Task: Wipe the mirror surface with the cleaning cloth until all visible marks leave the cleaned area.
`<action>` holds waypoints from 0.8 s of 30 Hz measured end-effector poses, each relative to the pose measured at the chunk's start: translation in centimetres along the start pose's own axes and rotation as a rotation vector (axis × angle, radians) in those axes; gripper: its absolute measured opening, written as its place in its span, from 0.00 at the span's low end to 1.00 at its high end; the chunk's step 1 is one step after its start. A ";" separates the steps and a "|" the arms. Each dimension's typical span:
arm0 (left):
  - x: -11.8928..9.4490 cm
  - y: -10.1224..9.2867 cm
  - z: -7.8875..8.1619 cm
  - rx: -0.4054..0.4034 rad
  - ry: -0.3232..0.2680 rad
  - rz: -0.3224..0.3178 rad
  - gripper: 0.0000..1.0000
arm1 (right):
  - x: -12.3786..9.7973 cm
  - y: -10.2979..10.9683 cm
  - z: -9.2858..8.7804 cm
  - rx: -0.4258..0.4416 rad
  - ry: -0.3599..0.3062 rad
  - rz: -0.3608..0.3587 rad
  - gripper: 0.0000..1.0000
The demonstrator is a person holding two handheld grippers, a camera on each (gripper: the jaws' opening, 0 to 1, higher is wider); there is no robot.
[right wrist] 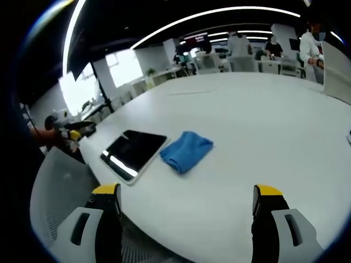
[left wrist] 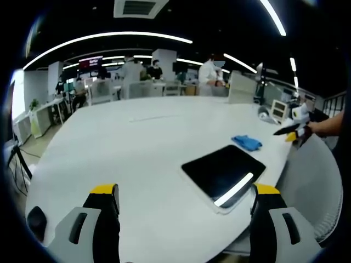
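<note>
Both the left gripper and right gripper hang with jaws spread wide (nothing between them).

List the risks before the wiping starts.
1. The mirror lies close to the table edge, so a hard wipe might push it off.
2. The cloth lies folded beside the mirror, not yet picked up; the open right gripper may catch only one layer.
3. The open left gripper is not steadying the mirror, so it may slide.

Blue cleaning cloth folded on white table, just beside dark mirror, right tongs spread wide, empty
</note>
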State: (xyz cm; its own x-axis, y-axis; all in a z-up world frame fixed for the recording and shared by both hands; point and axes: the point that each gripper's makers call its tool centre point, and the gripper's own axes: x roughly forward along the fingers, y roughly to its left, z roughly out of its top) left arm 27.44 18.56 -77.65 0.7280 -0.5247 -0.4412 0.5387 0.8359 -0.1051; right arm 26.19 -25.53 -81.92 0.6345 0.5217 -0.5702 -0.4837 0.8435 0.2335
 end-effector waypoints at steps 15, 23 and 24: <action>-0.6 0.7 0.4 0.008 -0.012 0.001 1.00 | -0.7 -0.4 2.4 -0.002 -0.033 -0.027 1.00; -1.0 1.5 0.4 0.004 -0.026 0.009 1.00 | -0.5 0.3 3.5 0.003 -0.031 -0.035 1.00; -1.0 1.6 0.3 0.003 -0.027 0.009 1.00 | -0.4 0.5 3.9 0.010 -0.035 -0.036 1.00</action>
State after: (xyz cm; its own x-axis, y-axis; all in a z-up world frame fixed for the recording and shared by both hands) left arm 27.68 20.34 -77.08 0.7442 -0.5214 -0.4176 0.5332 0.8402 -0.0989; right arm 28.06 -24.87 -78.45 0.6721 0.4948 -0.5509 -0.4543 0.8630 0.2209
